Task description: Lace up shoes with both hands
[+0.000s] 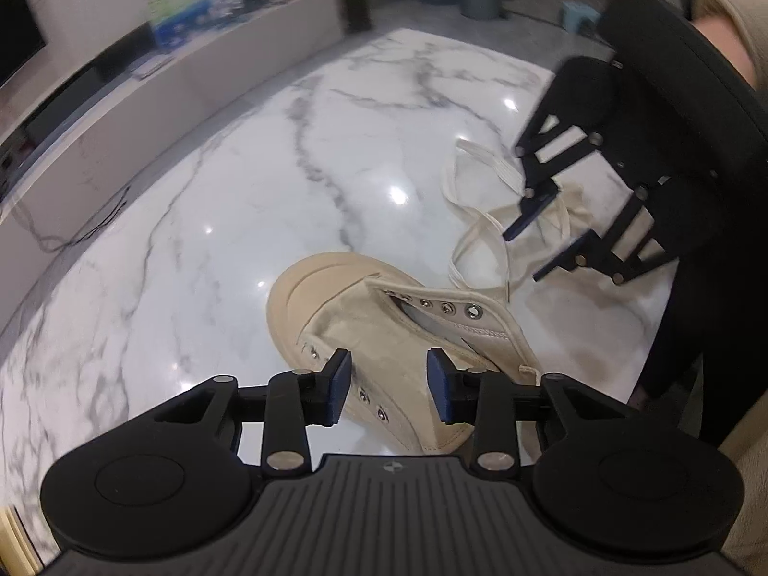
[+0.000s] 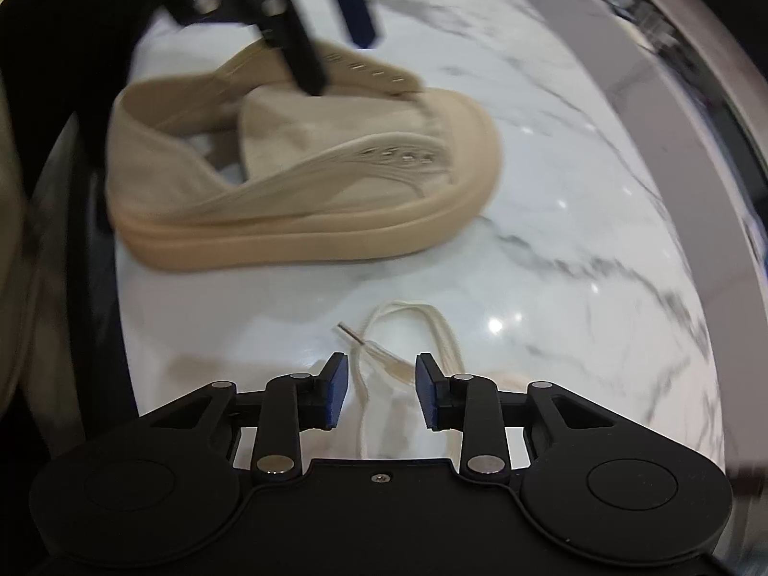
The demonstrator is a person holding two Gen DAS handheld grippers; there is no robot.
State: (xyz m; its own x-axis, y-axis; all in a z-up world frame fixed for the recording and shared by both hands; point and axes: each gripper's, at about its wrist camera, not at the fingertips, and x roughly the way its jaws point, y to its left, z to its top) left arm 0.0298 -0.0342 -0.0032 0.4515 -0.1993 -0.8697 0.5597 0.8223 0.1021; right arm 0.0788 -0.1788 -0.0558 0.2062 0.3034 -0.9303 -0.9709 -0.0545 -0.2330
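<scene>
Lying loose beside the shoe (image 2: 297,163) on the marble table (image 1: 240,192), the lace (image 2: 408,331) is soft and limp; grip near its stiff tip. Both the left gripper (image 1: 389,386) and right gripper (image 2: 381,391) are released, holding nothing.

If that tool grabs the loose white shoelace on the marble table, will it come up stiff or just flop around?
Probably floppy: the shoelace lies in loose curls on the table, so whatever is not pinched should dangle. It looks thin and flat, likely very light. The stiff tip may be the one part that holds straight.
</scene>
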